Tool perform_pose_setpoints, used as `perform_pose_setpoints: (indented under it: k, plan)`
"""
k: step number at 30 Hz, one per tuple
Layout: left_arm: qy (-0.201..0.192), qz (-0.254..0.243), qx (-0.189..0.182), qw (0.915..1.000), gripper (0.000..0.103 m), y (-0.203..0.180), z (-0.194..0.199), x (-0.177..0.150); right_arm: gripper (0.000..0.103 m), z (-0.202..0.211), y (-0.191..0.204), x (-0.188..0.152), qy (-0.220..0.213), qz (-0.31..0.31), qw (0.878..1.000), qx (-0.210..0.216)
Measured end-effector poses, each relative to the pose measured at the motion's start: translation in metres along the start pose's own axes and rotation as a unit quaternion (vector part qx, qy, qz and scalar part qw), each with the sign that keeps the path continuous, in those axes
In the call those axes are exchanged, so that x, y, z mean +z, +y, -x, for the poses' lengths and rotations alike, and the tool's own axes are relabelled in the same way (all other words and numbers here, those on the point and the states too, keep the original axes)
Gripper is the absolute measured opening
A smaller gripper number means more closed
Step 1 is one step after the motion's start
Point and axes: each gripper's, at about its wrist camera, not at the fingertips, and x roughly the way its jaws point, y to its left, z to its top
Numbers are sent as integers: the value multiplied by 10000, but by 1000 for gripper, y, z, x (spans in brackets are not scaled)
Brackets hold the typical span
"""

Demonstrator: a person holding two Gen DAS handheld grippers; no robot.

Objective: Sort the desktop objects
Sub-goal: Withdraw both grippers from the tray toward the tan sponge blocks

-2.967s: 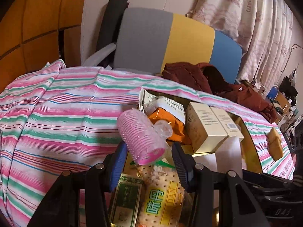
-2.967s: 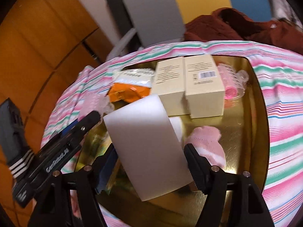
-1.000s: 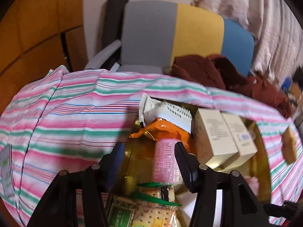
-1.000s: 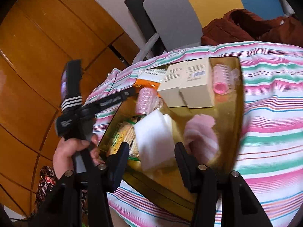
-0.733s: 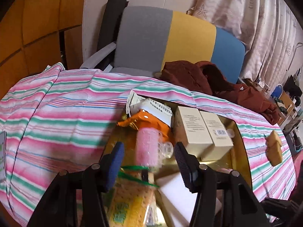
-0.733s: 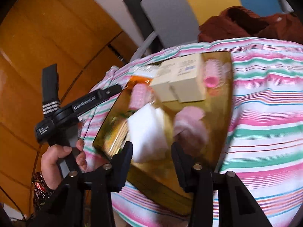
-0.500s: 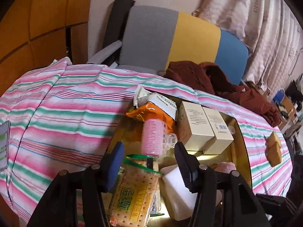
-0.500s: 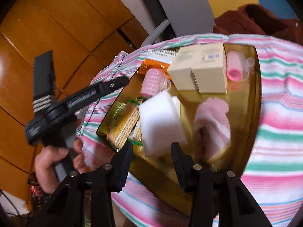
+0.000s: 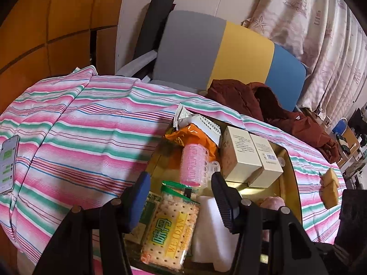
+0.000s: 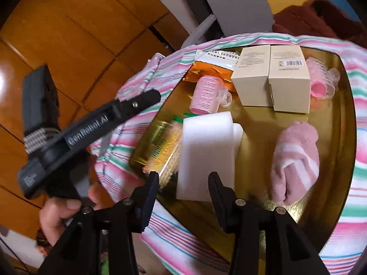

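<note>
- We see a gold tray [image 10: 330, 224] on the striped cloth [image 9: 91, 126], and everything below is placed relative to that tray.
- At its far edge stand two cream boxes [image 10: 270, 80] side by side, with an orange packet [image 10: 206, 70] beside them.
- Near its front lie a white foam block [image 10: 206, 151], a cracker packet [image 9: 169, 226] and a rolled pink sock [image 10: 296, 158].
- One pink hair roller [image 9: 193, 163] lies mid-tray, another [image 10: 317, 80] behind the boxes.
- Our left gripper [image 9: 181, 197] hovers above the tray's near edge, jaws apart and empty; the roller lies just beyond its fingertips.
- Our right gripper [image 10: 183, 192] also holds nothing; its jaws have just been closing, with the foam block just ahead of them, untouched.
</note>
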Motion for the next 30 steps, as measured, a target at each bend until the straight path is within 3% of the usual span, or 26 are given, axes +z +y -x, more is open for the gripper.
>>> perform_pose_setpoints:
  k: [4,6,10,17,19,24,30]
  plan:
    - [-96,-42,-17,9999,56,-8,7,-6,48,36,-22,-6,-623,-138,9975,-289]
    - [-137,-20,-122,9998,56,-14,9,-7,48,46,-36,-4,-742,-235,9947,-665]
    - [-129,-6,-254,9996,56,-27,8,-10,47,45,-49,9,-675,-228,9922,-1025]
    - [-89,-45,-273,9996,56,-36,12,-14,38,20,-50,34,-442,64,9872,-1532]
    - [-109,-63,-243,9996,56,-36,15,-14,36,20,-52,26,-293,34,9897,-1404]
    - [-119,12,-218,9997,56,-36,16,-12,35,41,-53,-7,-134,-328,9989,-302]
    - [-39,-220,-410,9989,56,-71,13,-18,40,111,-70,-31,-1137,-309,9902,-751]
